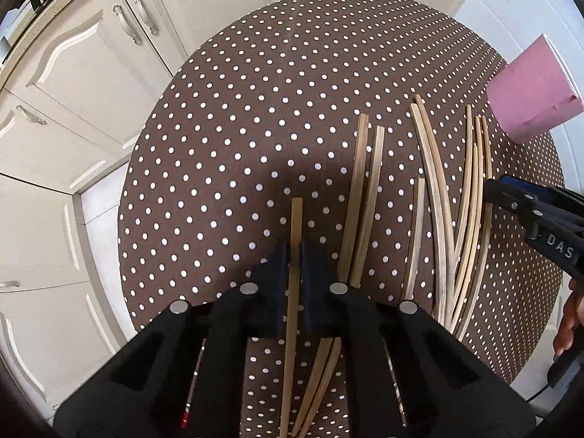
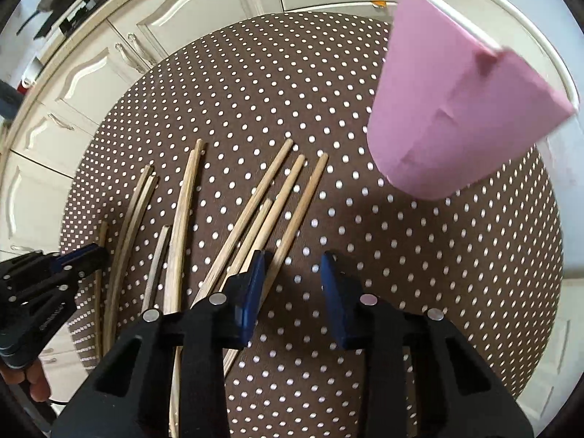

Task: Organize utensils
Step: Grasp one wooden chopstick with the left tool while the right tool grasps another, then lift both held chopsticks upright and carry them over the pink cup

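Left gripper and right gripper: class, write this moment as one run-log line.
left gripper: shut on chopstick | right gripper: open, empty | pink cup: upright, empty-looking

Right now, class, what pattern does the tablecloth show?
Brown tablecloth with white polka dots, clearest in the left wrist view.

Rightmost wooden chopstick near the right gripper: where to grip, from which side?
Take the rightmost wooden chopstick mid-shaft, from straight above, pads either side of its width. It lies flat on the brown polka-dot tablecloth, its right side free; neighbours crowd its lower left end. Right gripper stands open beside it.
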Motion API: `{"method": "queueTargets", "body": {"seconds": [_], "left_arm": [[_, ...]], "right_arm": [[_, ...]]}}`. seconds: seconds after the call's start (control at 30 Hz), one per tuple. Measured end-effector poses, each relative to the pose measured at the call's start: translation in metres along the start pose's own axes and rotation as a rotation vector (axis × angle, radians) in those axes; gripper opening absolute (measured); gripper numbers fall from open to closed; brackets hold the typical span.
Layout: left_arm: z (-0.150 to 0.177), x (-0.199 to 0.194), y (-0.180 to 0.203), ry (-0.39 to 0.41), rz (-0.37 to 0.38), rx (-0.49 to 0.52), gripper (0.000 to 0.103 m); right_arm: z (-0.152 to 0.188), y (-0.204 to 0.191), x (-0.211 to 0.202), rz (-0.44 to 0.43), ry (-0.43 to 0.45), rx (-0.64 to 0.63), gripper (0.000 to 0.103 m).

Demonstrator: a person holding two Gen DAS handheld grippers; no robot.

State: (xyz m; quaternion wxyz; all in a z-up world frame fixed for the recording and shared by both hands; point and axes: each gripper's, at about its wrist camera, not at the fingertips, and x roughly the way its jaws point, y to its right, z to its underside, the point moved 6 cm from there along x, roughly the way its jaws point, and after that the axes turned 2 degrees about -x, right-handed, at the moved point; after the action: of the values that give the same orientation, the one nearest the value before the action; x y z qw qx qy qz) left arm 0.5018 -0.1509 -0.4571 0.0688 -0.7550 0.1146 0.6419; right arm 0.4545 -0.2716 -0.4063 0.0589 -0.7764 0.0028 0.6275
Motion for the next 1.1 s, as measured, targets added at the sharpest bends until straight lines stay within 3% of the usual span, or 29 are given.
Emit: {"method": "queueTargets", "body": {"seconds": [0.2, 0.27, 0.43, 0.77, 1.1], "left_arm": [[-0.003, 0.004, 0.0, 0.003, 0.021, -0.003, 0.006], [-0.001, 0.003, -0.011, 0.008, 0.022, -0.006, 0.006], [0.012, -0.007, -0.02, 0.043, 0.043, 0.003, 0.006], [0.004, -0.109, -0.003, 0.211, 0.146, 0.071, 0.006], [0.008, -0.216, 0.023, 0.428, 0.272, 0.114, 0.006]], "right_arm": [[-0.014, -0.01, 0.009, 0.045, 0.021, -0.074, 0.027], [-0.016, -0.008, 0.01, 0.047, 0.029, -0.071, 0.017], [-0.014, 0.01, 0.007, -0.03, 0.009, 0.013, 0.005], [-0.019, 0.009, -0.064, -0.178, 0.184, 0.072, 0.005], [-0.007, 0.001, -0.159, -0.194, 0.41, 0.071, 0.005]]}}
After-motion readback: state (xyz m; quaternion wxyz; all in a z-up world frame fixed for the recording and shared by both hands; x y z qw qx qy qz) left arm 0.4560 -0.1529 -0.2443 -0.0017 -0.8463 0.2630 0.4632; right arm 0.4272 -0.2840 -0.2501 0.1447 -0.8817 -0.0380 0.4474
